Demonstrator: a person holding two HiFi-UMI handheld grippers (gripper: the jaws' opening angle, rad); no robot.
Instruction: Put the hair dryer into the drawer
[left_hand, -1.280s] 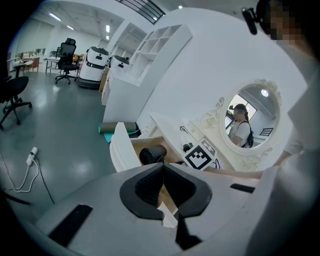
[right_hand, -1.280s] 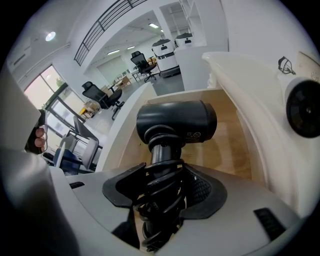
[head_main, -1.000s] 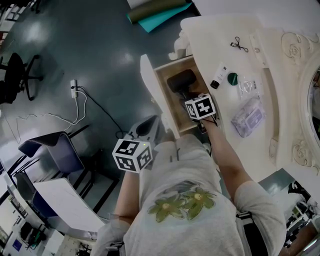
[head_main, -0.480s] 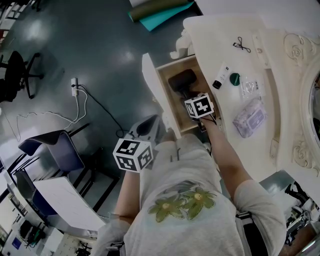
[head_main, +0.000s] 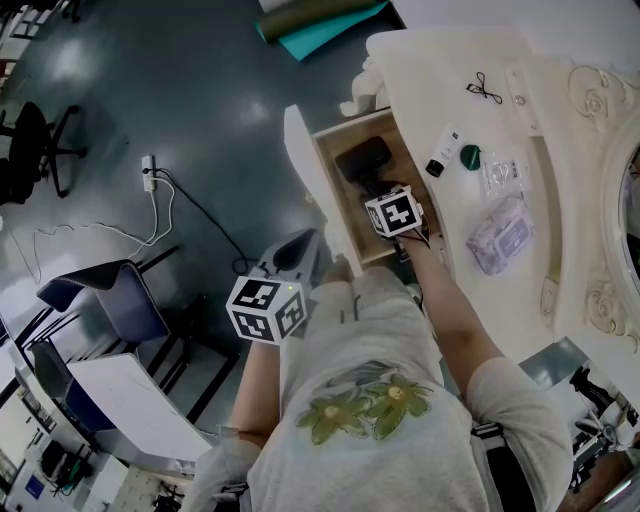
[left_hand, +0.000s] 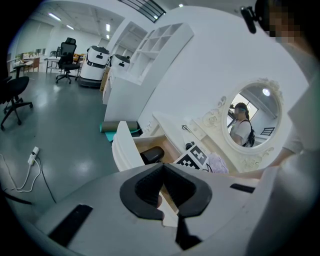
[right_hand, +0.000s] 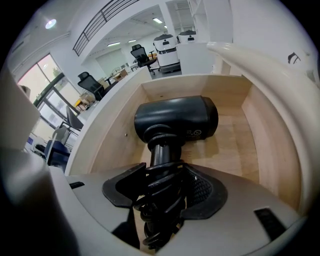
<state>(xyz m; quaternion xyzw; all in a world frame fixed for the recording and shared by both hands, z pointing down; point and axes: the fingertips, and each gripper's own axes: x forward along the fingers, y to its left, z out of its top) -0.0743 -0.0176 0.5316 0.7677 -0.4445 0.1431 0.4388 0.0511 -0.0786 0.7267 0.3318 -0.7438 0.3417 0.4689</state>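
Your right tongs (right_hand: 162, 186) sit slightly deeper over drawer (right_hand: 261, 150) than before, clamped on cord-wrapped handle of hair dryer (right_hand: 175, 120); body already inside drawer. Lower handle flat, keep cord inside walls, then release. Left tongs (left_hand: 162, 186) closed, empty.

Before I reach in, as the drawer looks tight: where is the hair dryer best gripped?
By its cord-wrapped handle, coming from the drawer's near end. The hair dryer lies lengthwise, barrel at the far end, slim handle pointing toward the person; the right claw grips it there.
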